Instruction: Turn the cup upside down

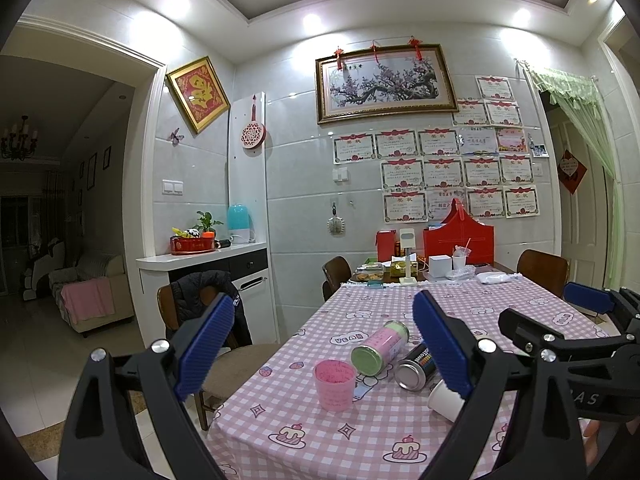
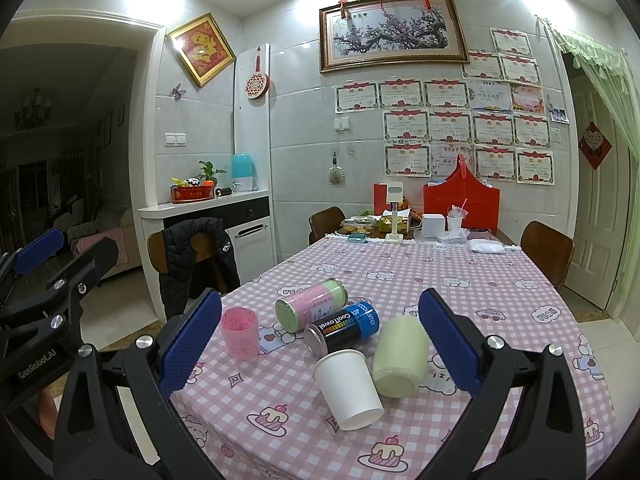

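Cup: translucent pink plastic cup [image 2: 240, 332] stands upright, mouth up, at the near-left of the pink checked-cloth surface [image 2: 460, 280].
Jaws: left gripper [image 1: 324, 344] and right gripper [image 2: 320, 344] both spread, empty.
Approach: I'd pinch its wall mid-height, lift, then invert.

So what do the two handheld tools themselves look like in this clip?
Both match: the left tool and the right tool each have a black plastic frame with silver round screws and two flat fingers covered in blue textured pads. The left tool's body, seen from the right wrist view, carries white "GenRobot.AI" lettering. No cables or sleeves are visible.
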Demonstrator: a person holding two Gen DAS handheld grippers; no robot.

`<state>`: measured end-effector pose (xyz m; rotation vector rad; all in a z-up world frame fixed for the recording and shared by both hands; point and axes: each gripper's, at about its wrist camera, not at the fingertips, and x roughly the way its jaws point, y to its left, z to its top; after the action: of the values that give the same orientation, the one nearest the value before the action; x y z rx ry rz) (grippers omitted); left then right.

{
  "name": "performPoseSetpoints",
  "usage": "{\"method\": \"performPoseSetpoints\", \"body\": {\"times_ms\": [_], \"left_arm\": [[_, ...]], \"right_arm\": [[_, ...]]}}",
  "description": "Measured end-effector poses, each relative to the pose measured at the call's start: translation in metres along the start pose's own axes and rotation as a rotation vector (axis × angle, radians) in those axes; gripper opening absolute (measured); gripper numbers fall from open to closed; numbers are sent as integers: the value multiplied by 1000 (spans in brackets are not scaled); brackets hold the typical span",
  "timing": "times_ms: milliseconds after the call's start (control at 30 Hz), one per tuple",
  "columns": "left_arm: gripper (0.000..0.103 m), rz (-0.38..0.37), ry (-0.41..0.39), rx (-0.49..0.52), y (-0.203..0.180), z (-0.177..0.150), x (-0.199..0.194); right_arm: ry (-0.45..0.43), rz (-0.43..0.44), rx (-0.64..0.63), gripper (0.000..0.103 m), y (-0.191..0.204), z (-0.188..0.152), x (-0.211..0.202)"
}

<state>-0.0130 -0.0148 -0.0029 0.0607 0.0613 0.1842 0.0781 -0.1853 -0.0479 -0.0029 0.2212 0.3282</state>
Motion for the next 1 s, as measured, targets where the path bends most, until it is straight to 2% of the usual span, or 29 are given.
{"method": "performPoseSetpoints", "body": {"times_ms": [1000], "left_arm": [[90,-10,-8,6,-4,-8,1]], "right_arm": [[0,-14,6,95,1,-4,-5]]}}
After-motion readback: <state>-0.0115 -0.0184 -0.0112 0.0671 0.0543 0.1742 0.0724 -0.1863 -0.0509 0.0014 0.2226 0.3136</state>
